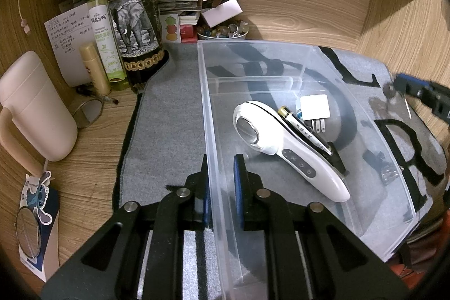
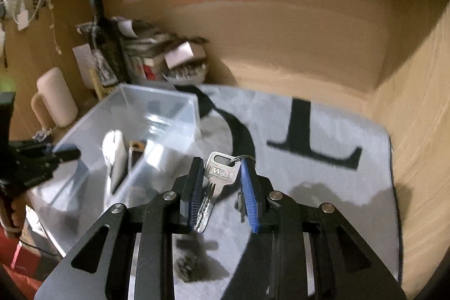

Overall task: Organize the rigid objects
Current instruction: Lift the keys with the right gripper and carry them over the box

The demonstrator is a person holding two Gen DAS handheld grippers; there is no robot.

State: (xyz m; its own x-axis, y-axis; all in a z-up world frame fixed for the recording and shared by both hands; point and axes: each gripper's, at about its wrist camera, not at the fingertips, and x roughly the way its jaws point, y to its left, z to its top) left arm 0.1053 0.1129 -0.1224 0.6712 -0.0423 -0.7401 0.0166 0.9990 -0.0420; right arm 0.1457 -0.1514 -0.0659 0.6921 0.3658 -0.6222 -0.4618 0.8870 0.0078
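A clear plastic bin (image 1: pixel 306 52) stands on the grey mat. My left gripper (image 1: pixel 222 169) is shut on its left wall, one pad on each side. Inside the bin lie a white handheld device (image 1: pixel 287 142), a battery (image 1: pixel 284 112) and a white plug adapter (image 1: pixel 314 107). My right gripper (image 2: pixel 220 162) is shut on a bunch of keys (image 2: pixel 219 173) and holds it above the mat, to the right of the bin (image 2: pixel 157 114). A silver key hangs between the blue pads. The left wrist view shows that gripper (image 1: pixel 416 92) blurred at the right edge.
Grey mat (image 2: pixel 323 187) with black letters covers the wooden desk; wooden walls close the back and right. At the back left stand a wine bottle (image 1: pixel 132 18), a green spray bottle (image 1: pixel 102 33), a cream mug (image 1: pixel 36 108), papers and a bowl of stones (image 1: pixel 222 30). A small dark item (image 2: pixel 188 266) lies on the mat.
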